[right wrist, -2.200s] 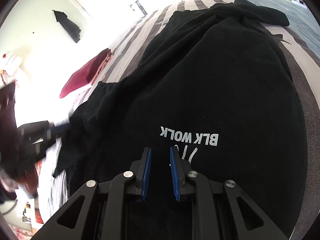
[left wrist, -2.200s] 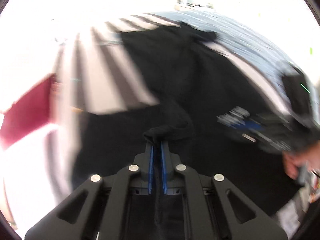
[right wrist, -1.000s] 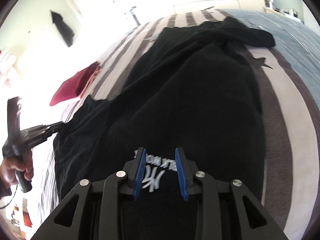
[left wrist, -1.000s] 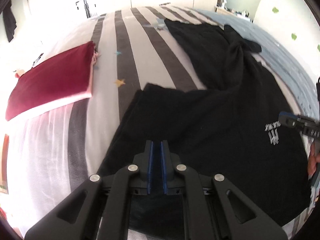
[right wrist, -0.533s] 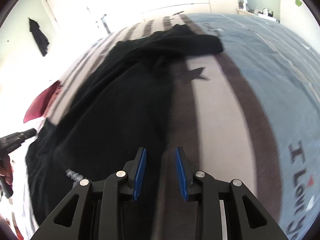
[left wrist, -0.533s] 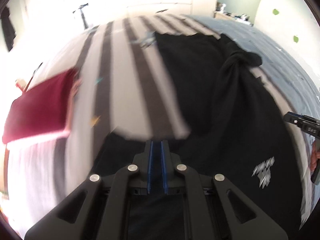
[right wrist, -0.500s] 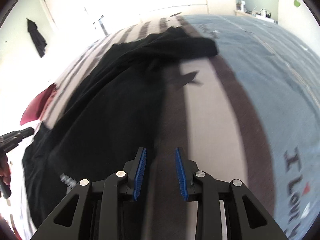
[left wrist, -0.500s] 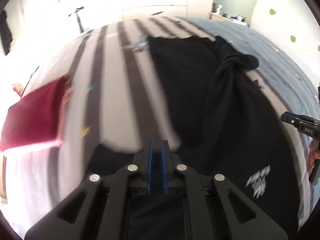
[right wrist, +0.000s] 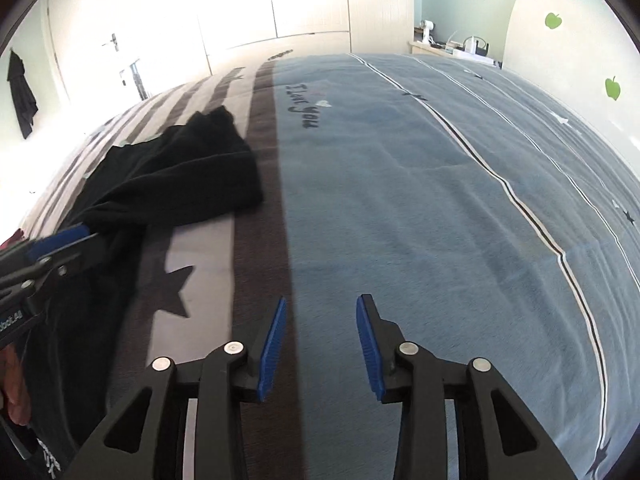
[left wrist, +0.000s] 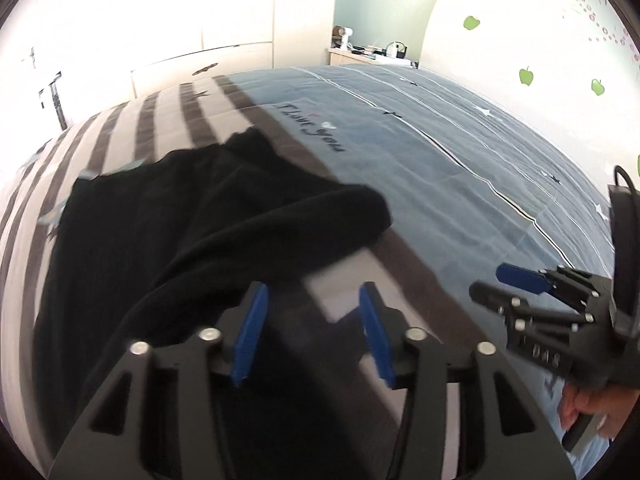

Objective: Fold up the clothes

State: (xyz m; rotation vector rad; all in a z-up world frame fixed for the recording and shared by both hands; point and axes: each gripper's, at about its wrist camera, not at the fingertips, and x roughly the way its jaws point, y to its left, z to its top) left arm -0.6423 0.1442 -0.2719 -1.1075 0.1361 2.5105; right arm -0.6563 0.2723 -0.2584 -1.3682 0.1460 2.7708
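L wrist view: left gripper at the bottom, fingers spread, nothing between the pads; its jaws have just been opening. The black garment lies under and just past the L finger, spreading away toward the bed's far L side. A rolled sleeve of it reaches R, ending just ahead of the finger gap. Between the fingers: only striped cover. Only this view shows the right gripper from outside, low R, over the blue part of the bed, with a hand on its grip. It aims L toward the sleeve but is apart from it.

R wrist view: right gripper fingers also parted and bare, jaws just opening, tilted down over the seam where the dark stripe meets the blue cover. The garment is well off to its L, no contact. Only this view shows the star print on the pale stripe between garment and R fingers, plus white lettering on the cloth at the bottom L corner. Left gripper enters from the L edge, its blue tip right at the fold of cloth; touching or not, can't tell.

Far: bedside shelf at the bed's far R corner, white wardrobes beyond the far edge, apple stickers on the wall.
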